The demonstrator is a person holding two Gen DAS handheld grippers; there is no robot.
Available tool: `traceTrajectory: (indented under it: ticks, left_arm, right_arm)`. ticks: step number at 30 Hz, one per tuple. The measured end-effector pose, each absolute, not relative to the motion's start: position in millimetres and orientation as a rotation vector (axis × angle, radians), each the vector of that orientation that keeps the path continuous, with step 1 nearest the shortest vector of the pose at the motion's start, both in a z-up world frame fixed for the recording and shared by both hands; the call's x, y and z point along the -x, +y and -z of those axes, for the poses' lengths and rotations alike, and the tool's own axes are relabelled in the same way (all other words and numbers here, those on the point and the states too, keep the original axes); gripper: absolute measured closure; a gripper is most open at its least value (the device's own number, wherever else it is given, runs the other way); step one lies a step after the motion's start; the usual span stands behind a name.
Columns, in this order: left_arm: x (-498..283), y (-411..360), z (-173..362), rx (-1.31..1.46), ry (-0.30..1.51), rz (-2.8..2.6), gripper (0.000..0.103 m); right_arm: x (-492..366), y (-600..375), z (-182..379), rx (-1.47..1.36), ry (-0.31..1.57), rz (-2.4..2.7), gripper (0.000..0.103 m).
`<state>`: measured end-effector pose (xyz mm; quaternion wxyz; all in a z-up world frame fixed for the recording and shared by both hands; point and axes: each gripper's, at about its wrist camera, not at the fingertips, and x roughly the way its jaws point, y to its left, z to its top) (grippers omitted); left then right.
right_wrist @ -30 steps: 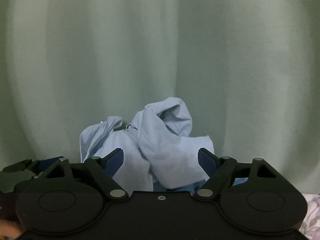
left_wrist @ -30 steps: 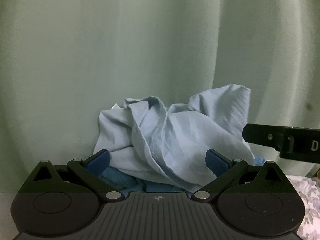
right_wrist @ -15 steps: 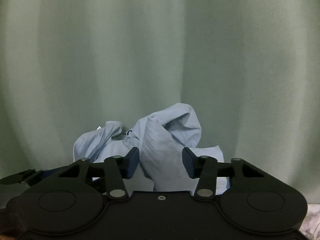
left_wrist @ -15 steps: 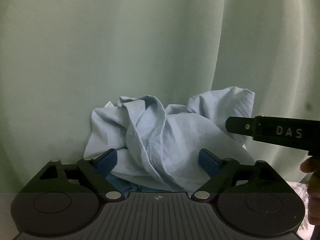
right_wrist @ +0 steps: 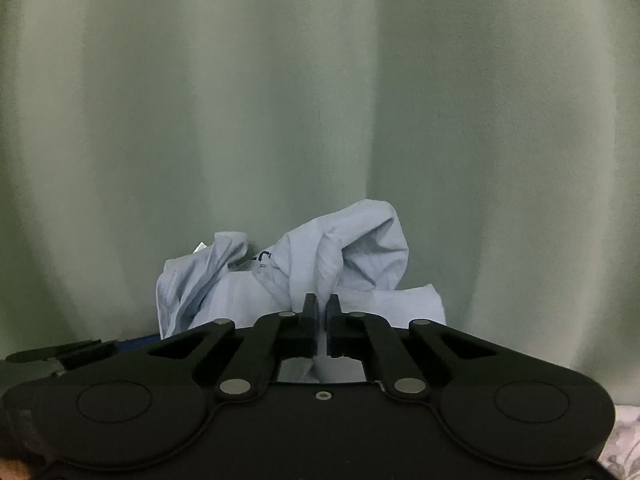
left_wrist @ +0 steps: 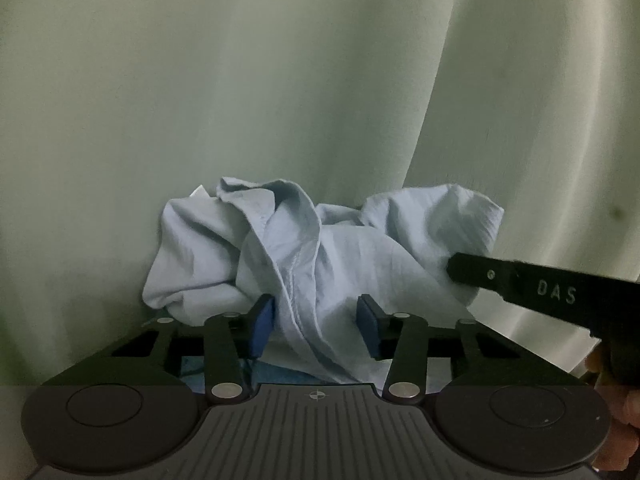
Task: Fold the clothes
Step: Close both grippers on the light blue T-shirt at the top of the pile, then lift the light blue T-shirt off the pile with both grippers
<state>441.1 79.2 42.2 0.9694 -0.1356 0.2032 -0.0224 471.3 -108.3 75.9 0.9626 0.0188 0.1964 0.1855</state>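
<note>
We find a pale green curtain (right_wrist: 320, 120) hanging in soft vertical folds across the whole background of both wrist views. At the lower right corner of the right wrist view a floral-patterned cloth (right_wrist: 624, 440) shows; we cannot tell what surface it covers. The garment to be folded, a crumpled light blue shirt (left_wrist: 320, 264), sits heaped against the foot of the curtain, directly ahead of both tools. A darker blue fabric (left_wrist: 224, 372) shows beneath it in the left wrist view; we cannot tell whether it is part of the same garment.

The left tool (left_wrist: 316, 324) points at the middle of the heap. Its jaws are closing, with a hanging fold of the shirt between the blue pads (left_wrist: 262, 324). The left pad lies at the cloth, while a gap shows beside the right pad, so we do not record a grip there.

The right tool (right_wrist: 322, 312) has its jaws brought together on a ridge of the shirt, with pale cloth visible in the narrow slit between them and behind the linkage. In the left wrist view the same tool enters from the right, lettered "DAS", its tip buried in the right side of the heap. Fingers (left_wrist: 628, 432) of the person's hand show at that view's right edge.
</note>
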Motion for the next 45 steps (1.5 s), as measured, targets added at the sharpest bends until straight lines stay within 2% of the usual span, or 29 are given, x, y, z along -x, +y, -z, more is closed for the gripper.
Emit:
traceTrajectory:
  ticks: [5, 8, 45]
  left_arm:
    - [-433, 79, -42, 0.274, 0.404, 0.042, 0.089]
    - [-425, 78, -42, 0.273, 0.399, 0.046, 0.092]
    - [-251, 24, -37, 0.185, 0.451, 0.192, 0.095]
  right_arm:
    - [-460, -116, -78, -0.031, 0.386, -0.369, 0.099]
    - [-454, -119, -81, -0.032, 0.378, -0.367, 0.100]
    - [-298, -253, -78, -0.195, 0.431, -0.221, 0.100]
